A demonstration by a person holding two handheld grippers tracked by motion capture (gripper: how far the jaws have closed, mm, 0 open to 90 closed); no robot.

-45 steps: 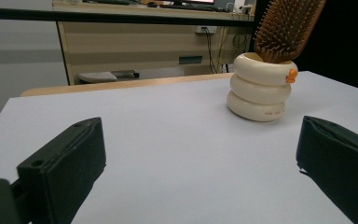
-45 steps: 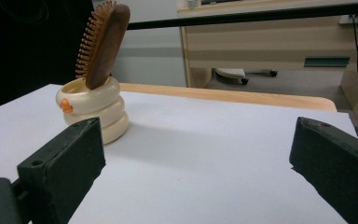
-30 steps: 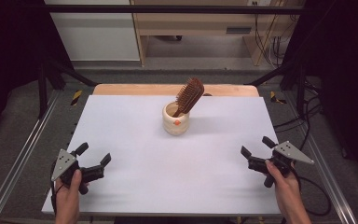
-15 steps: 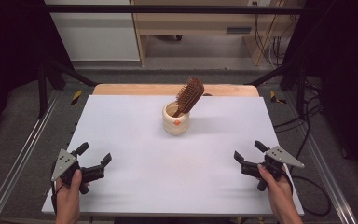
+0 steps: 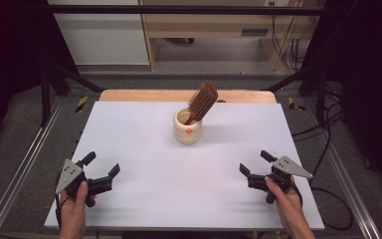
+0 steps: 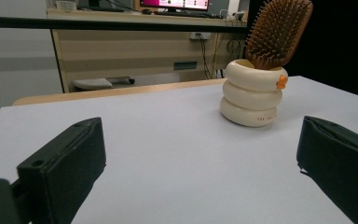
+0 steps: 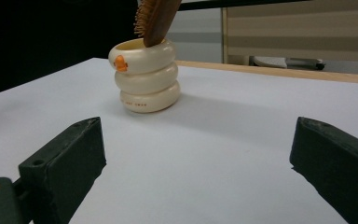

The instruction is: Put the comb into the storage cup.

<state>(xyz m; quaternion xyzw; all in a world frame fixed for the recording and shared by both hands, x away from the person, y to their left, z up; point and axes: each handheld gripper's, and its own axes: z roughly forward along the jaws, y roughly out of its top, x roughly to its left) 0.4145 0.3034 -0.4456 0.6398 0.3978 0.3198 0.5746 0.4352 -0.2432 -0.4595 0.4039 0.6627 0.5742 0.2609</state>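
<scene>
A cream ringed cup (image 5: 187, 127) with an orange mark stands upright near the back middle of the white table (image 5: 129, 129). A brown wooden hairbrush (image 5: 202, 102) leans in it, bristle head up and tilted right. The cup (image 6: 251, 94) and brush (image 6: 277, 32) lie ahead and to the right in the left gripper view. In the right gripper view the cup (image 7: 144, 75) and brush (image 7: 154, 17) sit ahead to the left. My left gripper (image 5: 101, 165) rests open at the near left. My right gripper (image 5: 255, 162) is open at the near right. Both hold nothing.
A wooden strip (image 5: 129, 94) runs along the table's far edge. Metal frame rails (image 5: 25, 164) flank both sides. Cables (image 5: 328, 149) trail on the floor at right. A cabinet and desk (image 5: 204, 25) stand beyond the table.
My right gripper has shifted left and slightly toward me across the near right table. The left gripper, cup and brush have stayed put.
</scene>
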